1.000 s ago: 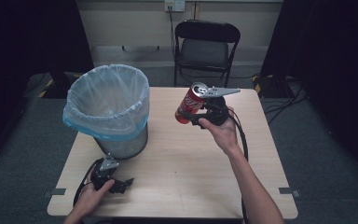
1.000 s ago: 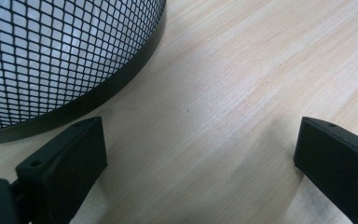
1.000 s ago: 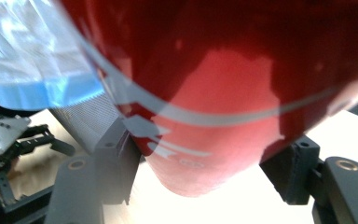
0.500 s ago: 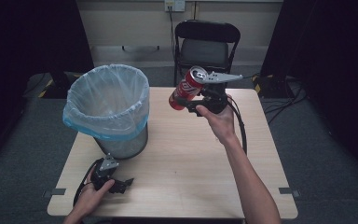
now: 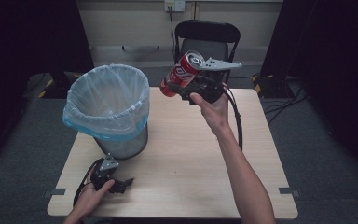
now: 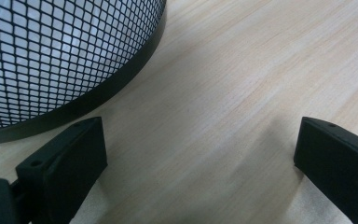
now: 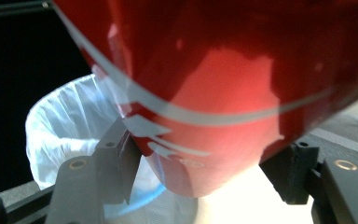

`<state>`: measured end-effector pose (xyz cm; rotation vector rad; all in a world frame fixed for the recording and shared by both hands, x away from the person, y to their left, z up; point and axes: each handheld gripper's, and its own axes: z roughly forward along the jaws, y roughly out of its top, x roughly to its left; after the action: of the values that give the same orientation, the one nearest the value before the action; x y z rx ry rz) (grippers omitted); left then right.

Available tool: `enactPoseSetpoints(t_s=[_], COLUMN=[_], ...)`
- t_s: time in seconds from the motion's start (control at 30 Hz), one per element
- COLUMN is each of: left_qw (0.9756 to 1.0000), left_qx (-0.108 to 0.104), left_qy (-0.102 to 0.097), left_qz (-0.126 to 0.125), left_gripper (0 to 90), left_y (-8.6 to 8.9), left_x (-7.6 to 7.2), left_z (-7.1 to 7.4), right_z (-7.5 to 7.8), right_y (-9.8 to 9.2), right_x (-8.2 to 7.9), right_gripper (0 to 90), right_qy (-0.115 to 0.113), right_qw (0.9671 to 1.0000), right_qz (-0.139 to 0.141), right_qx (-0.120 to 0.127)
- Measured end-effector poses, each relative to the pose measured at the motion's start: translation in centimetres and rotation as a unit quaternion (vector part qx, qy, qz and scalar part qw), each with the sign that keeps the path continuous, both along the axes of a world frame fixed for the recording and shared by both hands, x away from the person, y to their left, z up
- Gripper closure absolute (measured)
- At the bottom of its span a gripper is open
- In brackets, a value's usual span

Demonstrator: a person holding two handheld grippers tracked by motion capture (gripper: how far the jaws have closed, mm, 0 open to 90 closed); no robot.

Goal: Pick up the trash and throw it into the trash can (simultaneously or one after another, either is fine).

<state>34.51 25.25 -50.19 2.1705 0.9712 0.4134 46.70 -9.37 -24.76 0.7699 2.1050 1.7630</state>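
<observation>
High view, left to right: left gripper [image 5: 114, 183] at lower left of frame, resting on desk [image 5: 186, 177], jaws apart, nothing between them. Mesh bin [image 5: 107, 109] with blue liner at left centre. Red soda can [image 5: 181, 73] at upper centre, tilted, clamped across its body by right gripper [image 5: 191, 86], above desk. Can likely light, thin-walled, slick, dents easily; grip mid-body, moderate squeeze.

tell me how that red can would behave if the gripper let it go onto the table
The red can has round, glossy sides, so it would probably roll and could slip against the right gripper pads. It is held tilted well above the table, so it likely would not land upright. It looks thin-walled, perhaps easily dented.
</observation>
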Motion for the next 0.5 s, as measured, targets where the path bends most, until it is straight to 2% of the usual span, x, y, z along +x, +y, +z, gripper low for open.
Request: enactPoseSetpoints(t_s=[0.2,0.5], left_qw=[1.0000,1.0000], left_qx=[0.000,0.000], left_qy=[0.000,0.002], left_qz=[0.000,-0.002], left_gripper=[1.8,1.8], left_y=[0.0,0.0], left_x=[0.0,0.0], left_z=[0.0,0.0], right_z=[0.5,1.6], right_y=[0.8,2.5], right_x=[0.0,-1.3], right_gripper=[35.5,35.5], right_qy=[-0.006,-0.027], right_qw=[0.9998,0.9985], right_qz=[0.011,0.034], right_qx=[0.016,0.033])
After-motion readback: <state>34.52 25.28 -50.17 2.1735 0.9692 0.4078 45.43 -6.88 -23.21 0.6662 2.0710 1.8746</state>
